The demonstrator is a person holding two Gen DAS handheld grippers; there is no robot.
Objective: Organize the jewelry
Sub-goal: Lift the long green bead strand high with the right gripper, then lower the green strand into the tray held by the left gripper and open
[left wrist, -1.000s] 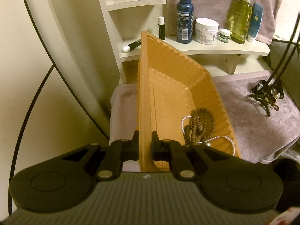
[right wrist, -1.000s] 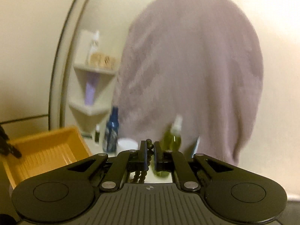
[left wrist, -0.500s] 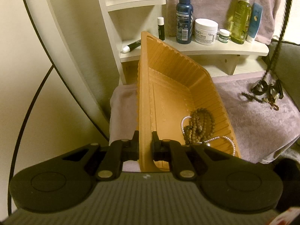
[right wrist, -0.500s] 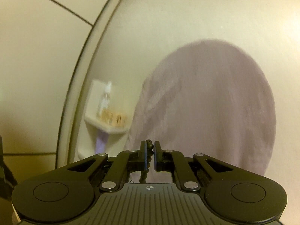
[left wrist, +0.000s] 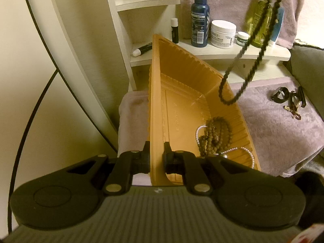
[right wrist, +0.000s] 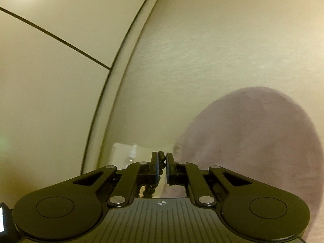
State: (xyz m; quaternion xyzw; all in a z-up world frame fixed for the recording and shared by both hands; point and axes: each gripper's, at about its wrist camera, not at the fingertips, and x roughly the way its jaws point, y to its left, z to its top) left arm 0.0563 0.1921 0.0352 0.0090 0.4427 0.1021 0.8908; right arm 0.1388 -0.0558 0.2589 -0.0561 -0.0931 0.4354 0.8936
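Left tongs [left wrist: 157, 154] on tray [left wrist: 182, 85] rim

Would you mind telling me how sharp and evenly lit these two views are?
Left wrist view: warm yellowish light, fisheye bending at the edges, orange tray sharp, hanging dark bead necklace motion-blurred. Right wrist view: wall and towel smeared, glare top left.

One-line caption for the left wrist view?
Left gripper clamps the orange tray's rim while a black bead strand dangles above it.
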